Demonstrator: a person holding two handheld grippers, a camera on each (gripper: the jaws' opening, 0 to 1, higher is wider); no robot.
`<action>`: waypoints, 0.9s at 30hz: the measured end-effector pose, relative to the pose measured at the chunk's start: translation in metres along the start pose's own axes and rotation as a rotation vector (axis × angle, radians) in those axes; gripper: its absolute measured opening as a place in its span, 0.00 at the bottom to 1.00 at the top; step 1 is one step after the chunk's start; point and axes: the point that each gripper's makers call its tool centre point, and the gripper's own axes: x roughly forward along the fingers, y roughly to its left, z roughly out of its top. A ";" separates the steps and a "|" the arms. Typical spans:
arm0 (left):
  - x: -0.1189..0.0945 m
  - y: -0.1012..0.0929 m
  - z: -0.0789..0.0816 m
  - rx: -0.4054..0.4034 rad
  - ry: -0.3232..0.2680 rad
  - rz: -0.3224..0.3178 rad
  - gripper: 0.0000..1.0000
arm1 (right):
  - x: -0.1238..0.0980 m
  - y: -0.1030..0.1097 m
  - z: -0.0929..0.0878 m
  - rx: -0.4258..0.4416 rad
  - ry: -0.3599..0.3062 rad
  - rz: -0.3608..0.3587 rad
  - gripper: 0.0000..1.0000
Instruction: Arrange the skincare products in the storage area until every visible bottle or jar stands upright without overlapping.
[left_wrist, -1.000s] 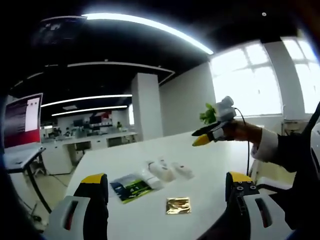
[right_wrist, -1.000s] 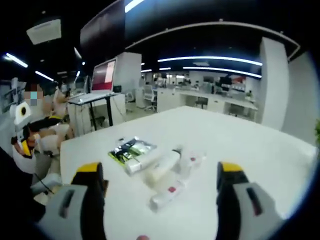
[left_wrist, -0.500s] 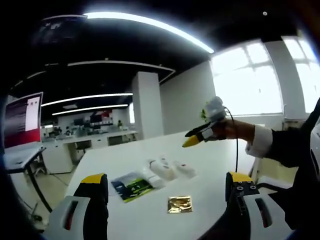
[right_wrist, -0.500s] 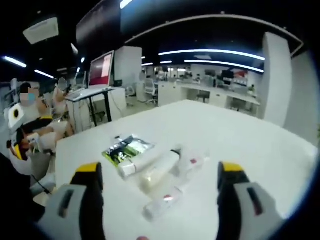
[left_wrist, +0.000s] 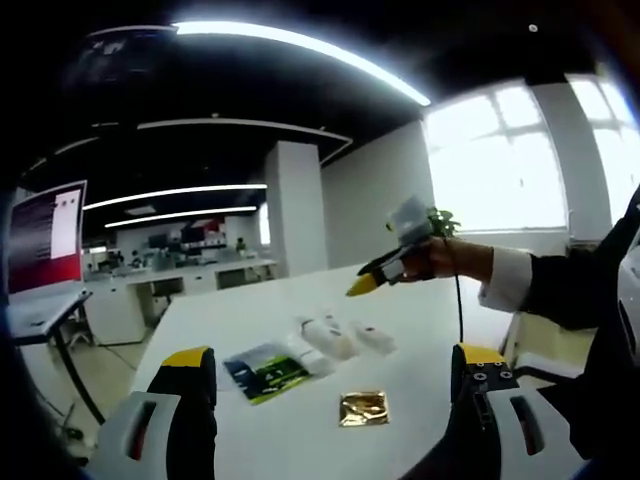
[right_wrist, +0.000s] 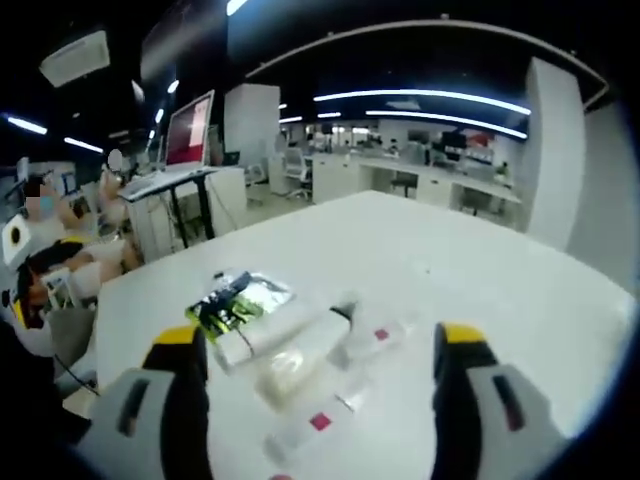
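Observation:
Several white tubes (left_wrist: 325, 337) and small bottles (left_wrist: 372, 338) lie flat in a loose cluster on the white table (left_wrist: 420, 330), beside a green-black sachet (left_wrist: 262, 370). A gold foil sachet (left_wrist: 362, 407) lies nearer to me. My left gripper (left_wrist: 333, 356) is open and empty, held back from the cluster. A hand holds my right gripper (left_wrist: 368, 282) in the air above the far side of the table. In the right gripper view that gripper (right_wrist: 322, 342) is open, with the lying tubes (right_wrist: 290, 350), a red-marked bottle (right_wrist: 375, 335) and the sachet (right_wrist: 238, 298) just beyond its jaws.
A desk with a red-screen monitor (left_wrist: 45, 232) stands off the table's left side and appears again as the monitor (right_wrist: 190, 128) in the right gripper view. A white pillar (left_wrist: 292, 210) and office desks (right_wrist: 420, 195) are far behind. The table edge (right_wrist: 130, 285) runs close to the sachet.
The right gripper has moved left and lower over the table toward the cluster, and the products look larger in its view. The left gripper view is almost unchanged.

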 end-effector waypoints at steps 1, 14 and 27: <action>0.000 0.000 0.000 0.000 0.000 0.000 0.99 | -0.001 0.004 -0.001 -0.002 0.001 0.001 0.93; 0.003 0.008 -0.005 0.002 0.018 0.014 0.99 | 0.042 0.000 -0.010 -0.005 0.099 0.002 0.89; 0.008 0.014 -0.012 -0.005 0.037 0.019 0.99 | 0.066 -0.002 -0.012 -0.039 0.148 0.033 0.81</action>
